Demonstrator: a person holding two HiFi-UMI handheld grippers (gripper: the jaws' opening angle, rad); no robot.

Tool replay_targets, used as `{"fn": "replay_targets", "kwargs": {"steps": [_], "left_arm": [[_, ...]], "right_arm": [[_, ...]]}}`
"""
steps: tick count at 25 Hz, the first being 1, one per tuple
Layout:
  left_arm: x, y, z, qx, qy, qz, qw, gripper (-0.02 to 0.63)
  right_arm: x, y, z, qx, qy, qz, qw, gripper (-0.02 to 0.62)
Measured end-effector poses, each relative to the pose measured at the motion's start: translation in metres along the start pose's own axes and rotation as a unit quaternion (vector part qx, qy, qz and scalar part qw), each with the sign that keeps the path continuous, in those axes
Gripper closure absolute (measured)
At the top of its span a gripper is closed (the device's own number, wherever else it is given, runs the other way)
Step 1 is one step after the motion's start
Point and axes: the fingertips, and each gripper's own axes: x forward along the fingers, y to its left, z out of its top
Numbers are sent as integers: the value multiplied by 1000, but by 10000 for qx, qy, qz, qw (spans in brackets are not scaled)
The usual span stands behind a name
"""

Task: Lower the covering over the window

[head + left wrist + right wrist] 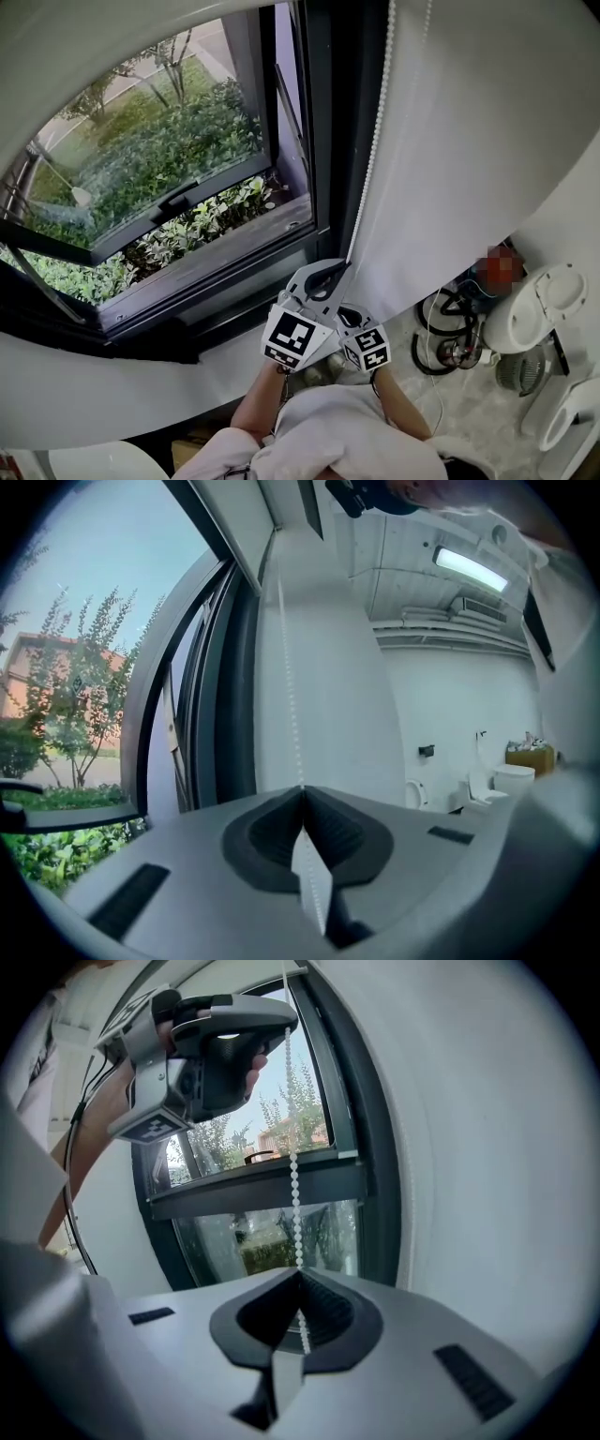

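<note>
Both grippers are closing on one bead chain (296,1208), which is hanging just beside the dark right-hand upright of the window (323,112).

Left gripper (303,791): the jaws are pressing fully together on the chain. In the left gripper view the chain is rising from the jaw seam toward 12 o'clock, up to the head of the frame.

Right gripper (300,1277): the jaws are likewise pinching the chain, lower on the same strand. In its view the left gripper is showing at 10 o'clock, gripping the chain higher up.

In the head view both grippers are sitting together at 6 o'clock, touching or nearly so, with the person's forearms (258,403) trailing below.

Covering: a white band (112,37) is arcing across 10 to 12 o'clock above the glass. It cannot be confirmed whether this is the covering's lower edge or wall. The glass below is standing uncovered, with a hinged pane (159,159) tilting outward over green shrubs (66,277).

A white wall (469,131) is filling 1 to 3 o'clock.
</note>
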Motion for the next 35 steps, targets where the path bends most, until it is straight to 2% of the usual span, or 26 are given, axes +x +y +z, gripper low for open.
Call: {"fn": "replay_targets", "kwargs": {"steps": [12,20,28,33,35], "left_arm": [[-3,-4,-50,-357,250,96,9990,591],[-5,-9,-83,-443,522,145,9976,591],[-8,-18,-109,-480,710,174,9962,591],[-10,-18,-123,-503,789,209,9954,591],[-10,-18,-126,-474,826,212,9952,591]], "right_arm": [[14,-4,-48,158,546,65,9984,599],[21,-2,-81,98,1050,160,9943,598],[19,1,-106,-221,1534,187,9877,595],[8,-1,-105,-338,1520,83,9878,588],[1,-1,-95,-356,1420,58,9892,548]]}}
